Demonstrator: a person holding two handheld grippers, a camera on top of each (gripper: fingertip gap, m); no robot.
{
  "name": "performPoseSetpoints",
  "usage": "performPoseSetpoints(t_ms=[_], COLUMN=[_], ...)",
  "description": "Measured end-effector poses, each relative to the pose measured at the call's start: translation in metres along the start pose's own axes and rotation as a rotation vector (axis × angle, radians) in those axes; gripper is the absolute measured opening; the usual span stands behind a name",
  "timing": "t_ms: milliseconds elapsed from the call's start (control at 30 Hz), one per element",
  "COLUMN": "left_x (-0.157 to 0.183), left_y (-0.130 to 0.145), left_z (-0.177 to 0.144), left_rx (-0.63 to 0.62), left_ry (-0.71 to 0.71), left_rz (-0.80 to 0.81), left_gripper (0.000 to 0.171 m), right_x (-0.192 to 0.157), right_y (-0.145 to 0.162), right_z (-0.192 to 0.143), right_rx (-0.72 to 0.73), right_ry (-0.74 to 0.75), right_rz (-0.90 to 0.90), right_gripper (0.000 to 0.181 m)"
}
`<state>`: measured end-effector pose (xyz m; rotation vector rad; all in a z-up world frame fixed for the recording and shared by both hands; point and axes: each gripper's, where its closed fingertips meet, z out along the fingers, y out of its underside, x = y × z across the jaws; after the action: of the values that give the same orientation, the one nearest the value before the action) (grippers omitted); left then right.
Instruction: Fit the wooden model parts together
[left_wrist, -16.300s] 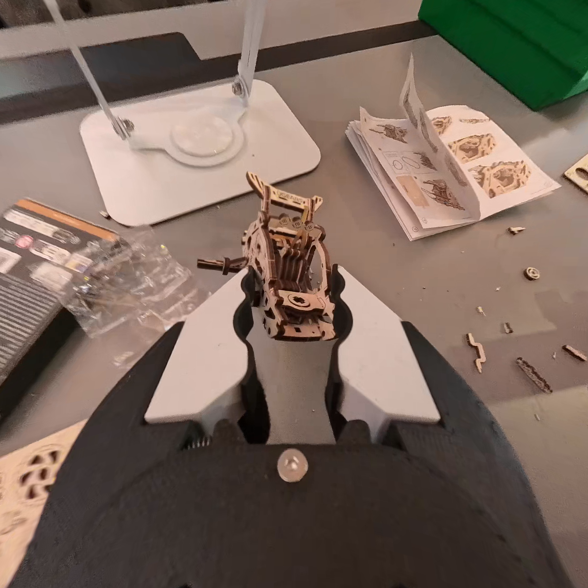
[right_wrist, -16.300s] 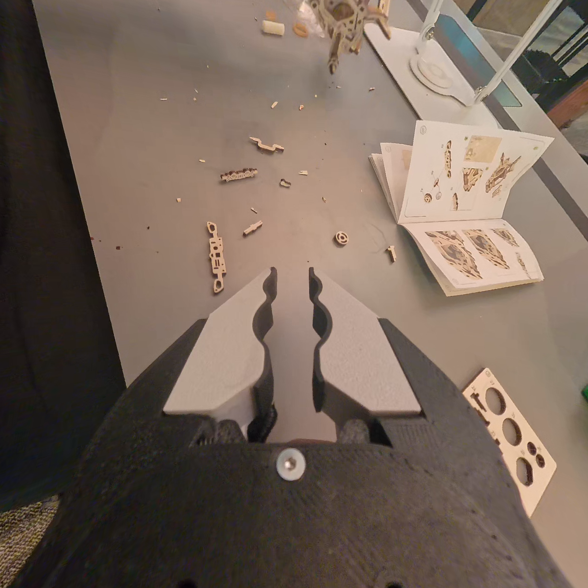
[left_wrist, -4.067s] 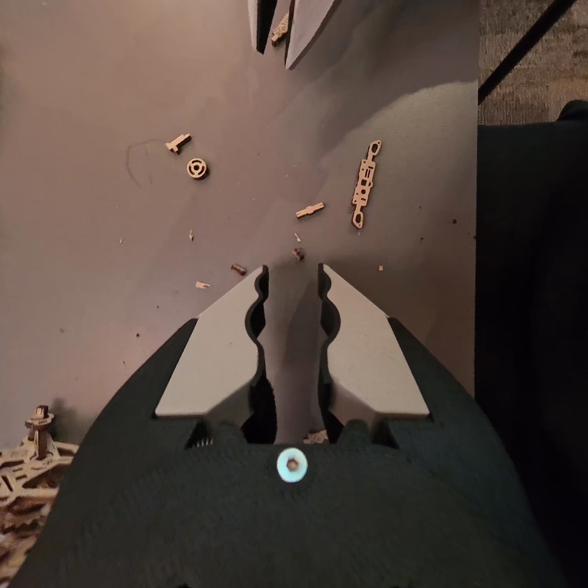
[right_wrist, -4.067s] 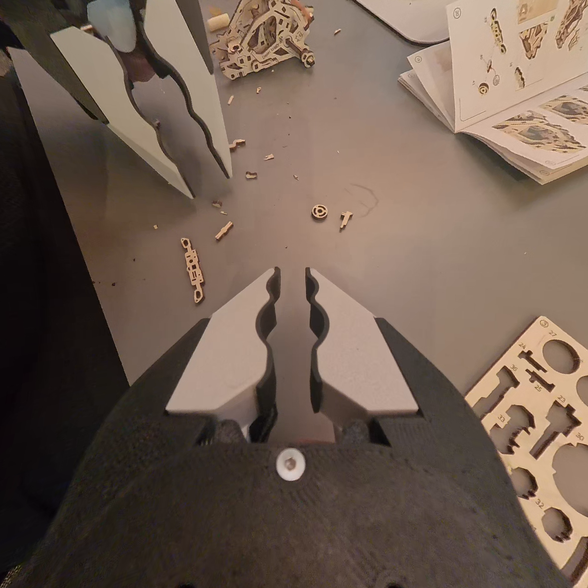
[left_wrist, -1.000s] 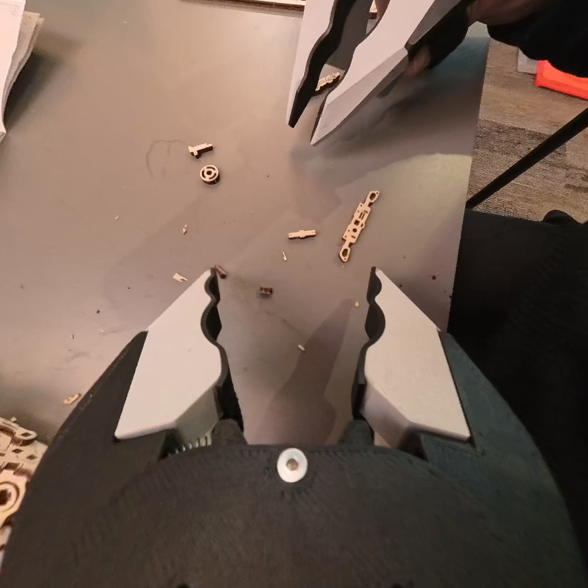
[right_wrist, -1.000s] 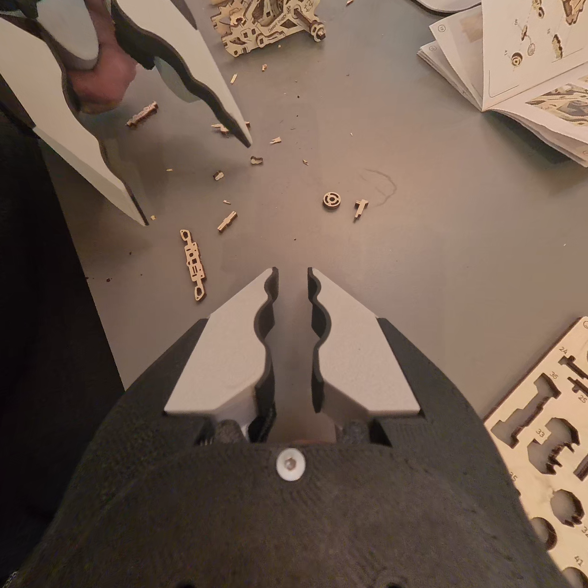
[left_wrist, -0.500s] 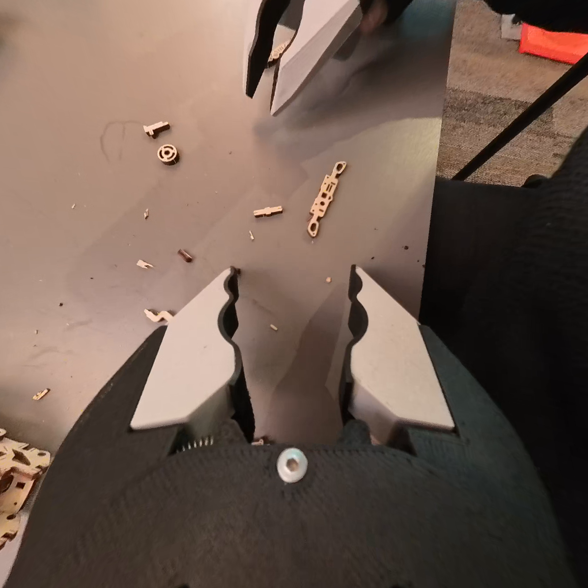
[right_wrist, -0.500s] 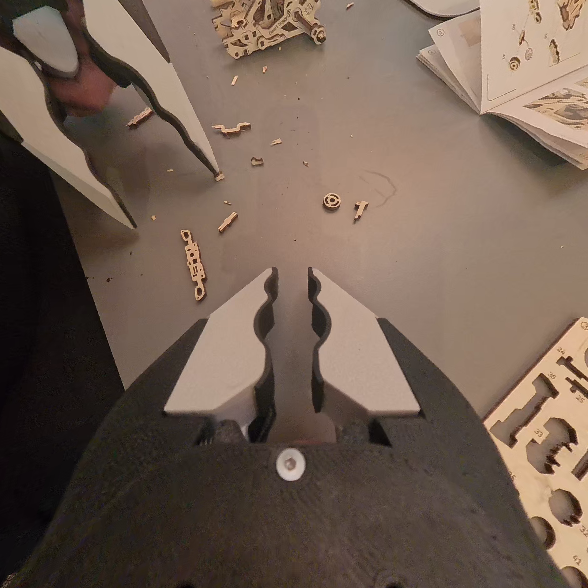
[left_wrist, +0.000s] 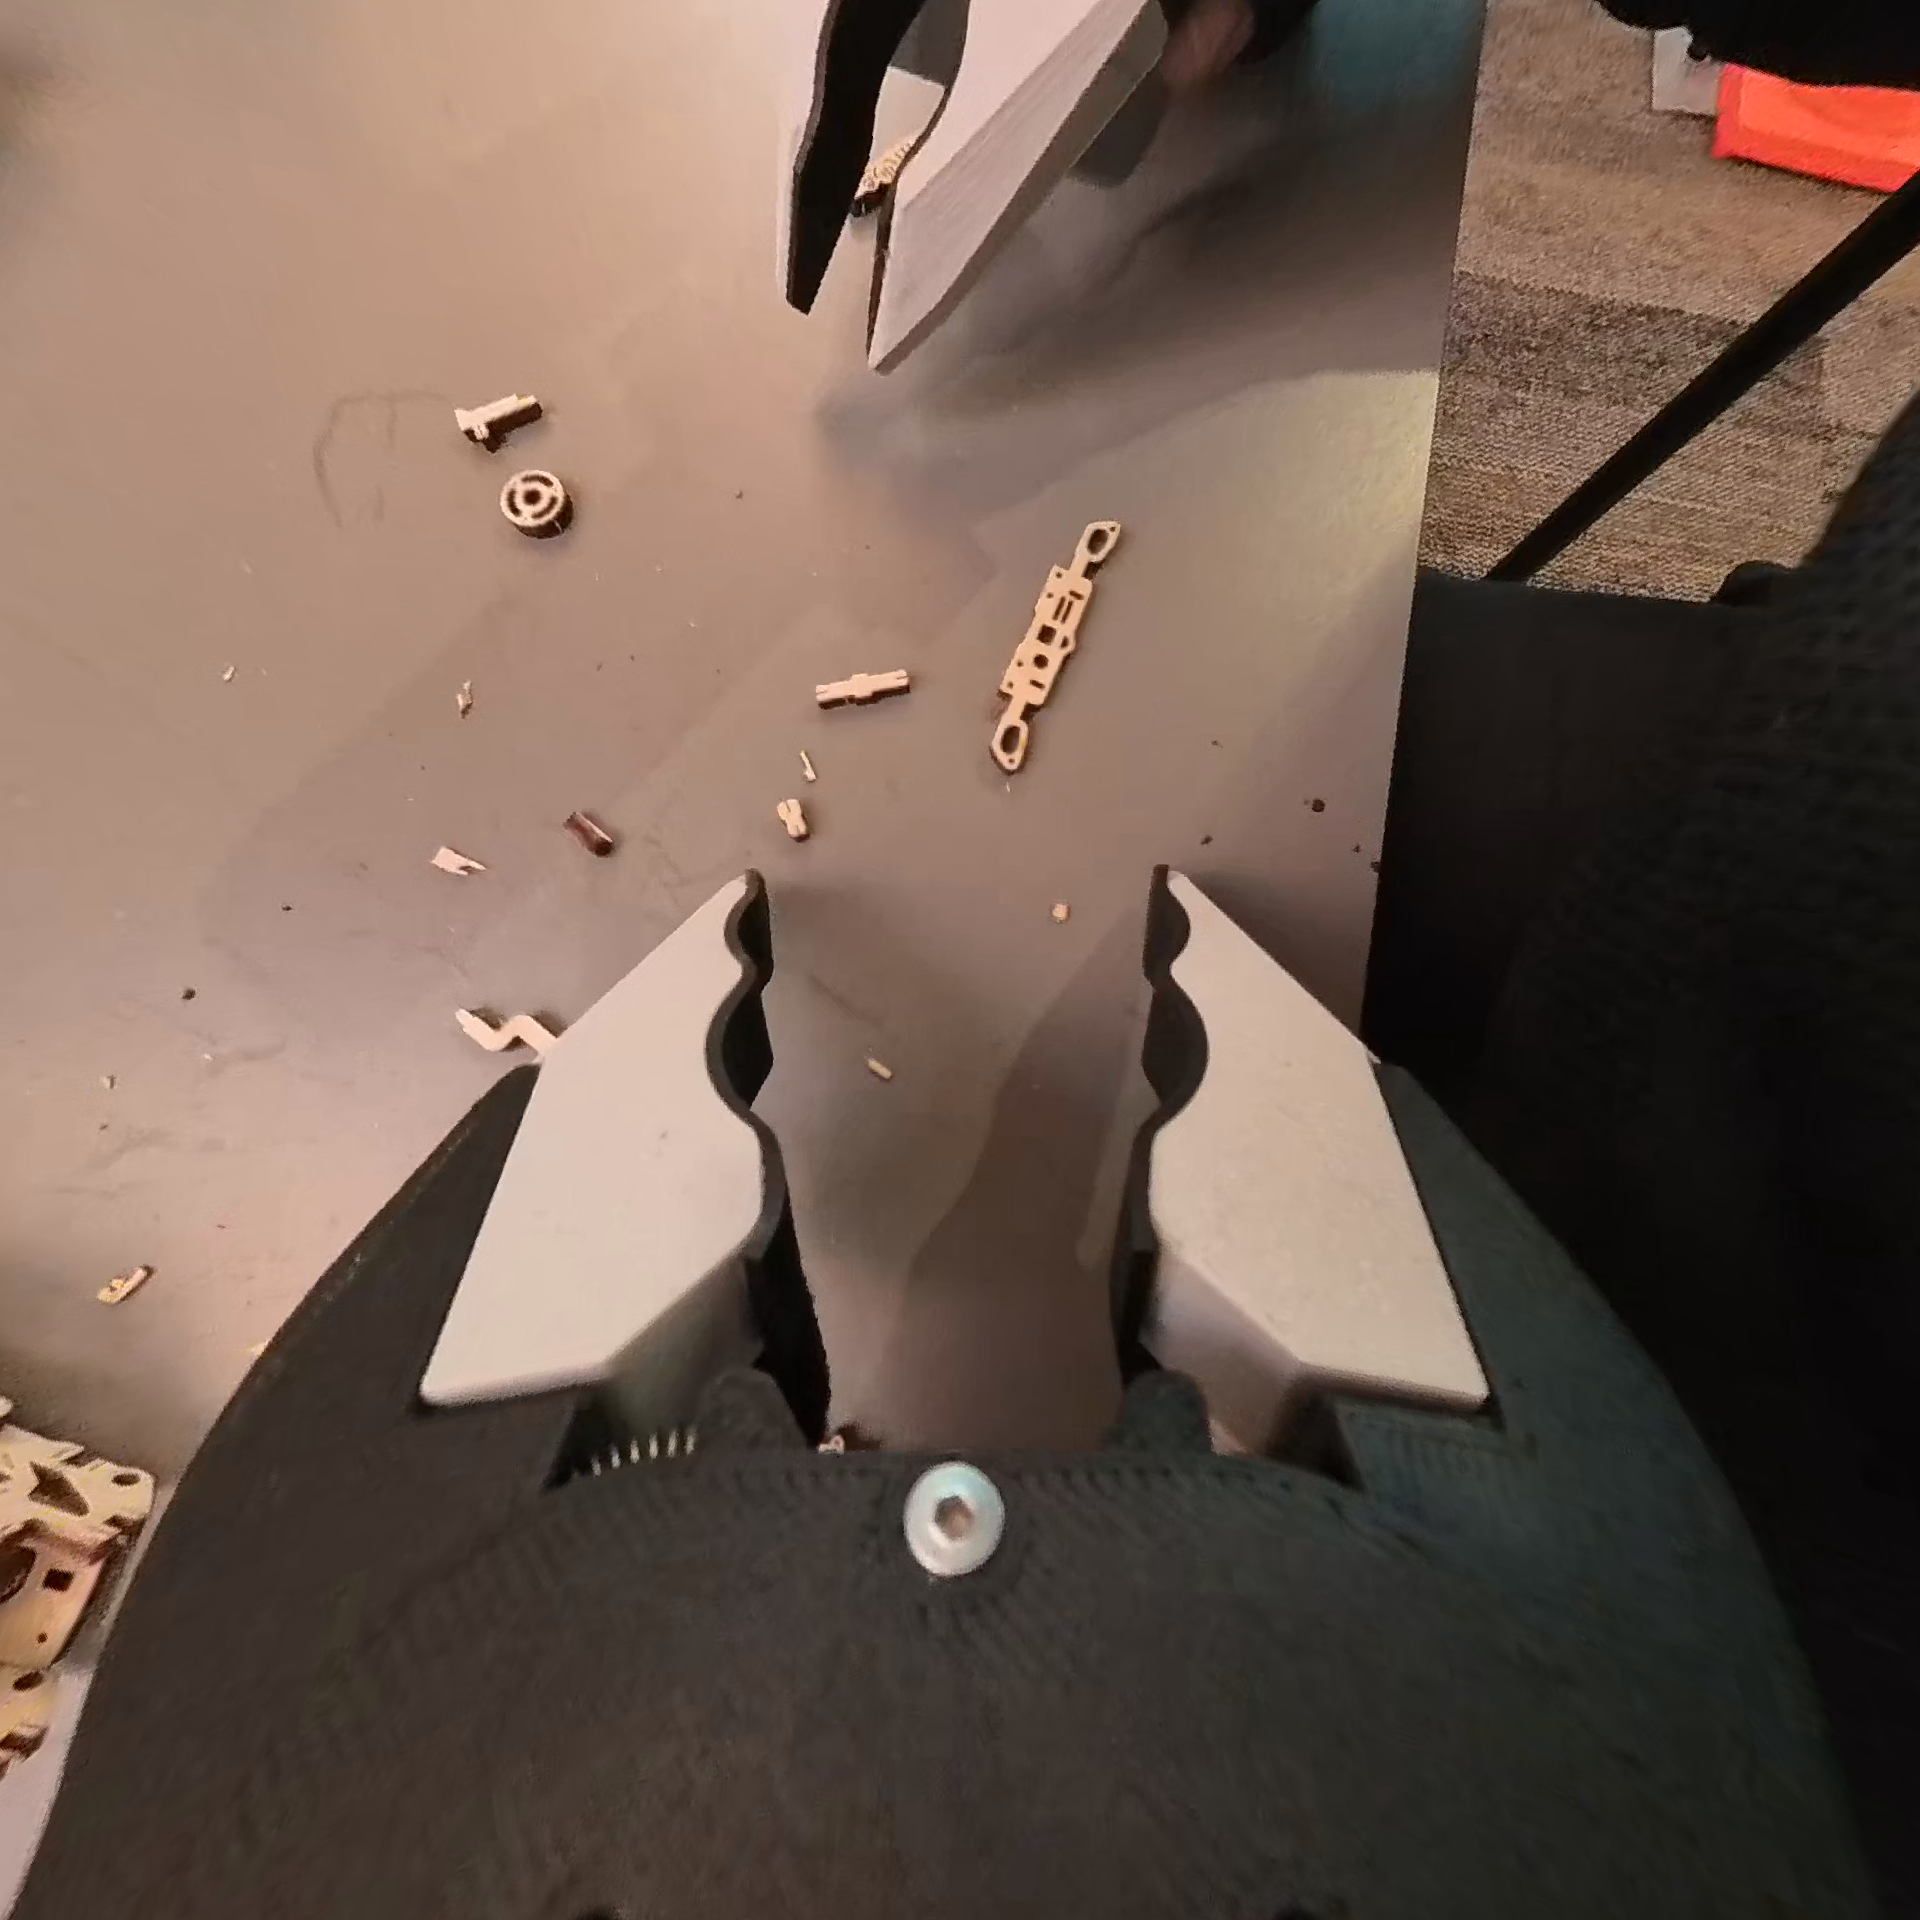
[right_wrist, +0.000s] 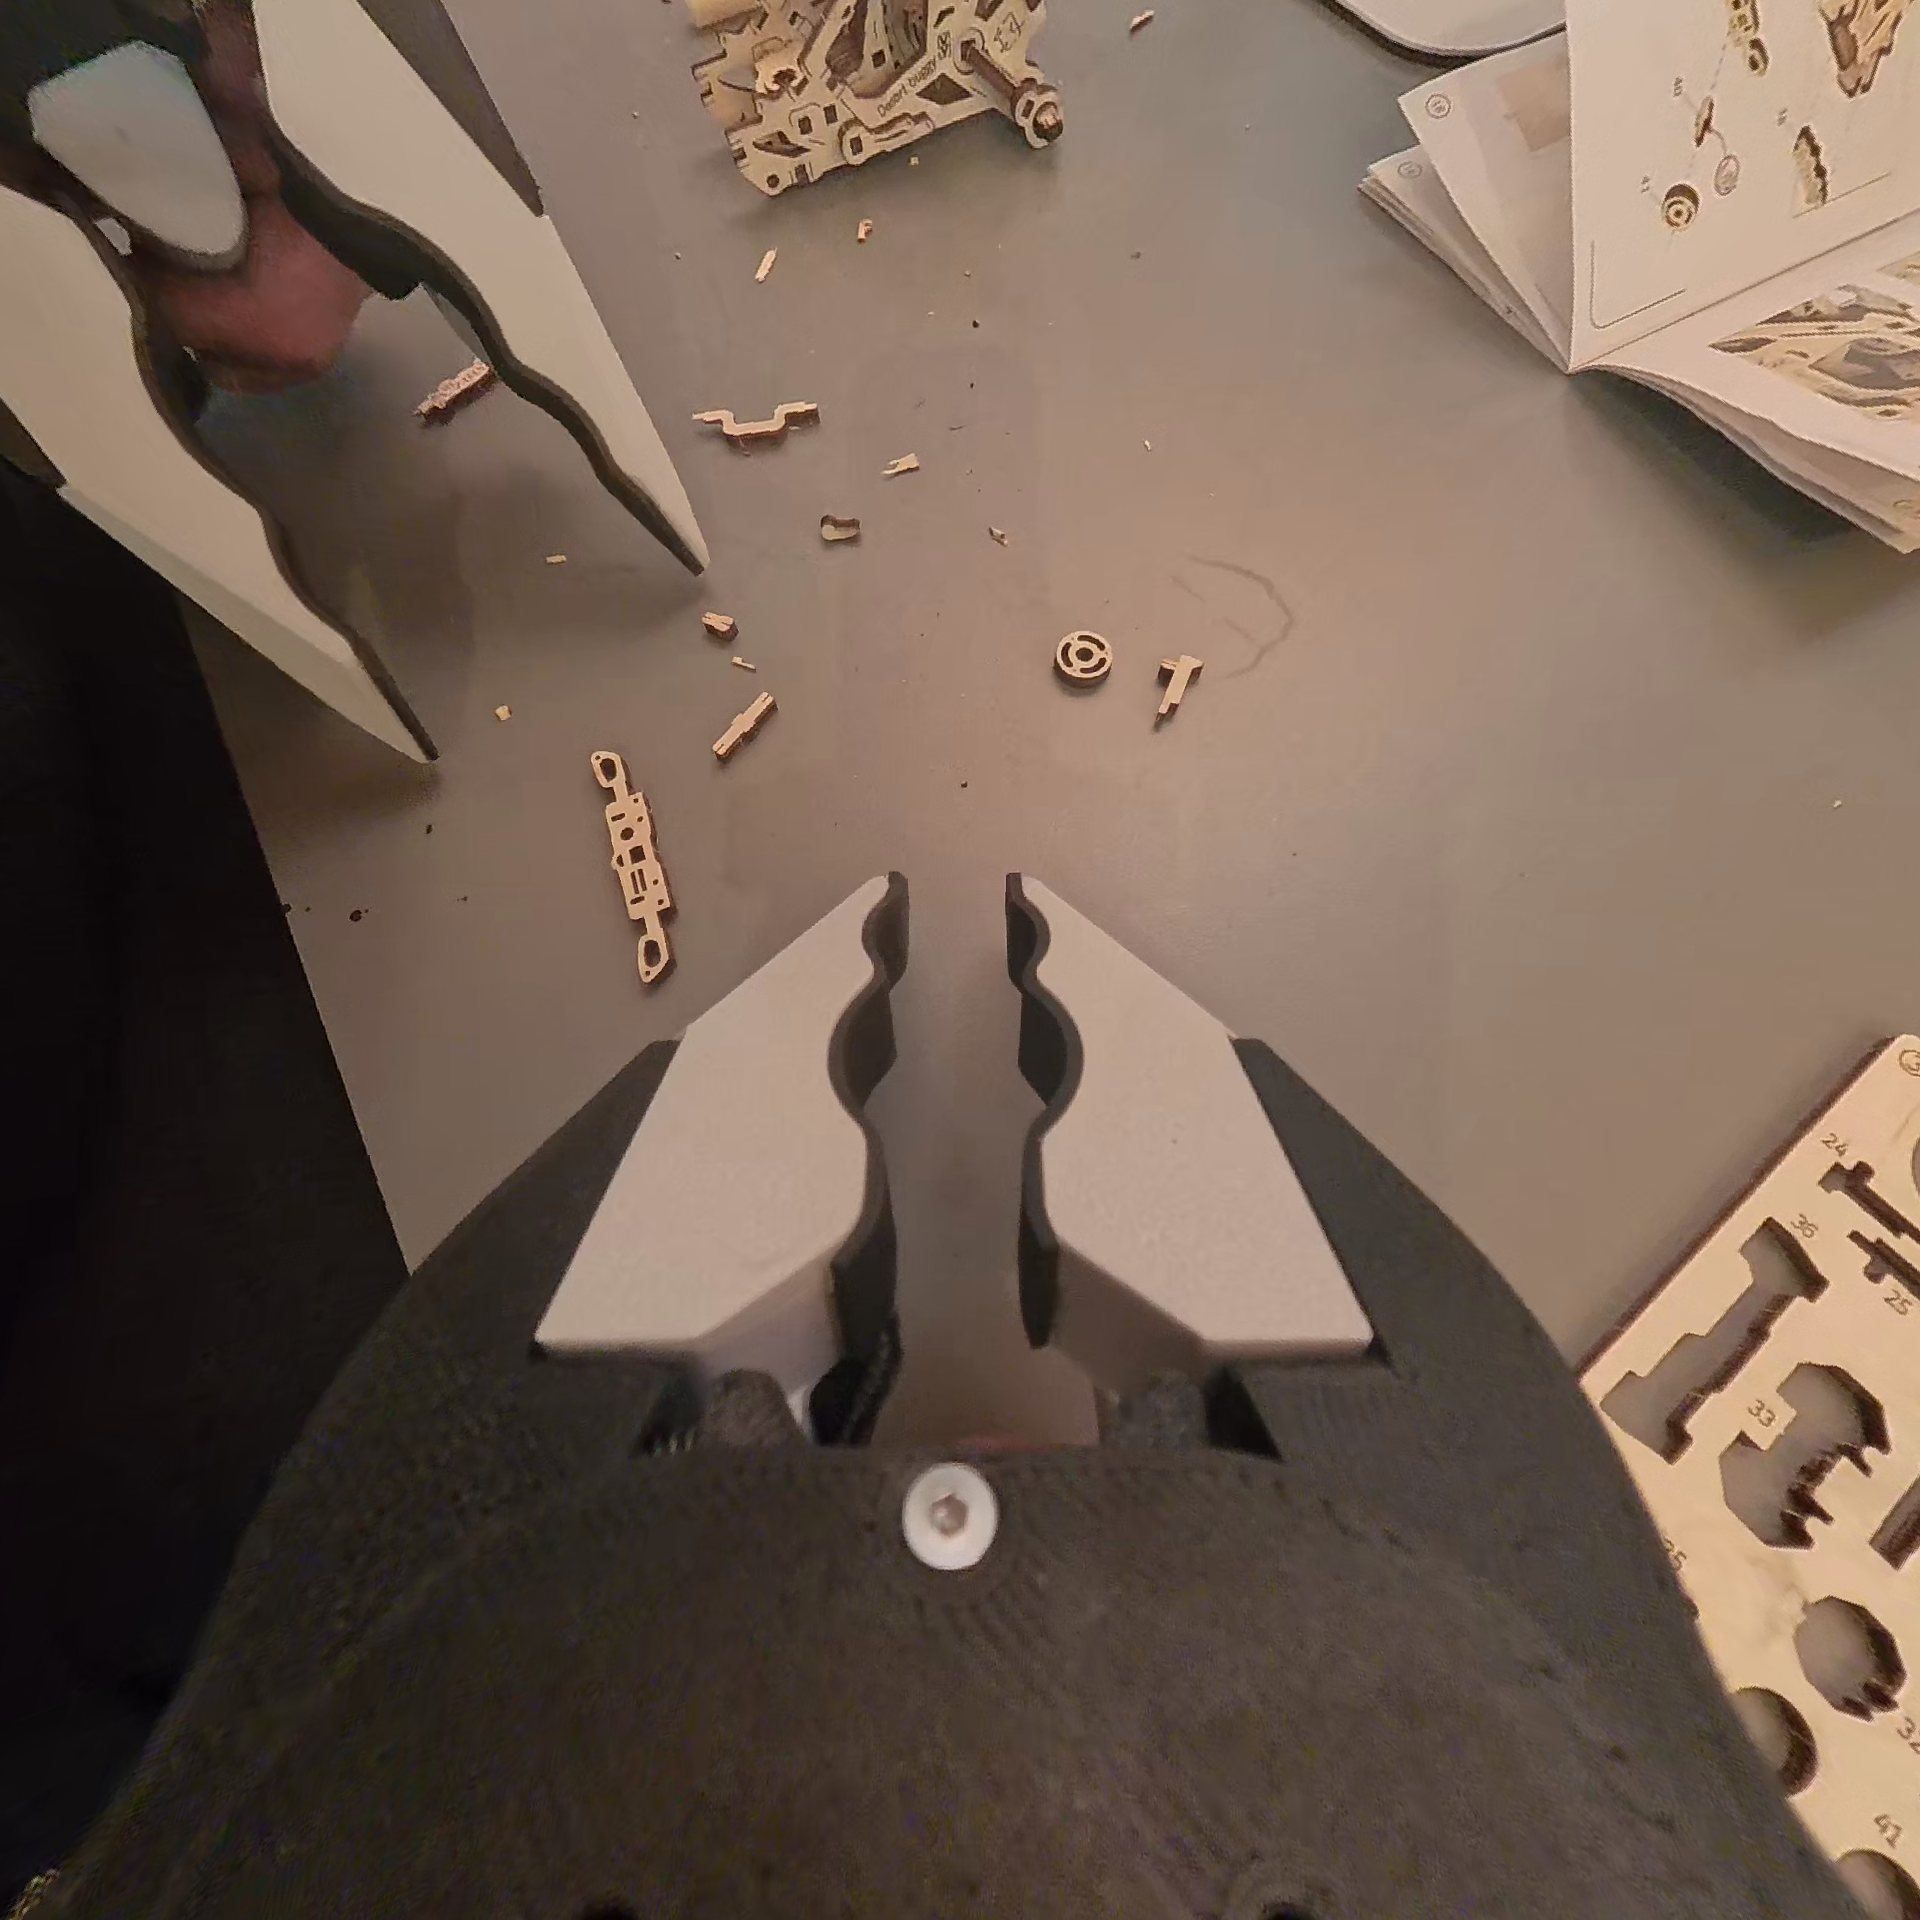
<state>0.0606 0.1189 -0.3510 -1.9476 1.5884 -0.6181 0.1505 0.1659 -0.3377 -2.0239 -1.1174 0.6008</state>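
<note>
- The left gripper (left_wrist: 951, 883) hovers low over the grey table (left_wrist: 312, 260) with its jaws spread wide and nothing between them.
- The right gripper (right_wrist: 956, 883) has its jaws nearly closed, a narrow gap left; its own view shows them empty, though in the left view a small wooden bit seems to sit between the far tips (too small to be sure).
- The step in hand looks like picking a loose part. The likeliest is the long slotted strip (left_wrist: 1058, 646), lying flat near the table's right edge, just beyond the left jaws.
- Its long axis runs from near to far, the far end leaning a little right.
- To do it well, I would turn the jaws across the strip's narrow width, come down around its middle, and close gently; thin wood may snap or skate away.
- The short peg (left_wrist: 862, 689) lies just left of it, so keep clear.
- The half-built model (right_wrist: 883, 83) rests at the far side of the table.
</note>
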Motion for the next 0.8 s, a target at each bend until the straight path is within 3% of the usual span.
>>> performPoseSetpoints(t_ms=[800], left_x=[-0.0053], left_y=[0.0028], left_z=[0.0008], left_rx=[0.043], left_ry=[-0.053], left_rz=[-0.041], left_gripper=[0.063], right_x=[-0.0003], right_y=[0.0033], right_z=[0.0029], right_rx=[-0.025], right_ry=[0.003], right_rz=[-0.007], right_gripper=[0.016])
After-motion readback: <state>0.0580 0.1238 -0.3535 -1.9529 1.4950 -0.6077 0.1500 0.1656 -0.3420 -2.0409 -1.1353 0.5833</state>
